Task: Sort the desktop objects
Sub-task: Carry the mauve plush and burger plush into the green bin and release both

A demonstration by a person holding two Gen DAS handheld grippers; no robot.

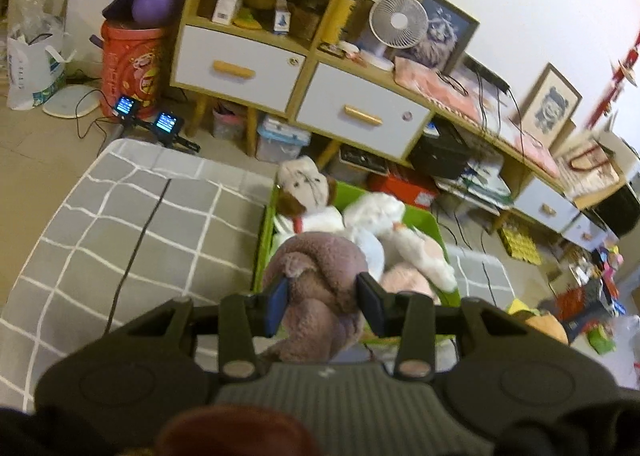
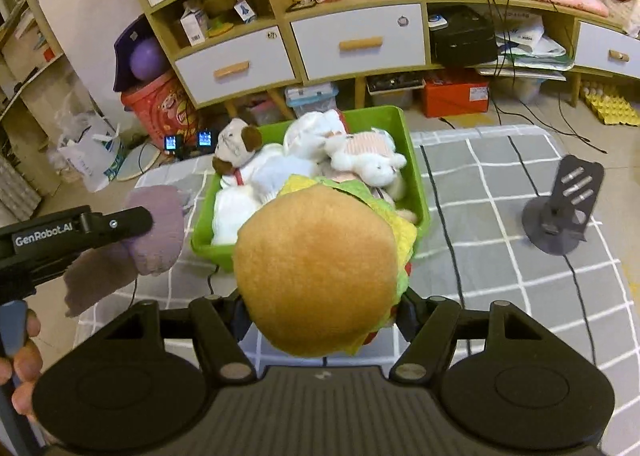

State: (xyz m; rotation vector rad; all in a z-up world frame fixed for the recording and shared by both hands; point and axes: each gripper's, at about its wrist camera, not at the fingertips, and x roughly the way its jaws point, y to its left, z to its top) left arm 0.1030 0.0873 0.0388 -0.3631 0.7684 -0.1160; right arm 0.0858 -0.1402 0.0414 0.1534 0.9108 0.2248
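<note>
While both grippers hang above the near end of the green bin (image 2: 412, 143), each one carries a soft toy. The left gripper (image 1: 326, 298) is clamped on a mauve plush toy (image 1: 320, 276): its two pads press into the toy's sides, the rounded upper part bulges out beyond the fingertips, and the rest droops down between the fingers toward the camera. In the right wrist view the same toy (image 2: 154, 232) shows at the left, held just outside the bin's left wall, with the person's hand (image 2: 20, 352) on the gripper's handle.

The right gripper (image 2: 320, 316) grips a plush hamburger (image 2: 316, 268). The tan bun fills the space between the fingers and hides most of both pads; the green and yellow cloth layers stick out at the far and right edges. The burger sits over the bin's near rim, covering it.

The bin stands on a grey checked cloth (image 2: 500, 215) and is already piled with toys: a bulldog plush (image 2: 236, 145) at its far left corner and white plush animals (image 2: 360, 155) beside it. A dark phone stand (image 2: 564, 211) rests on the cloth, well apart to the right of the bin.
</note>
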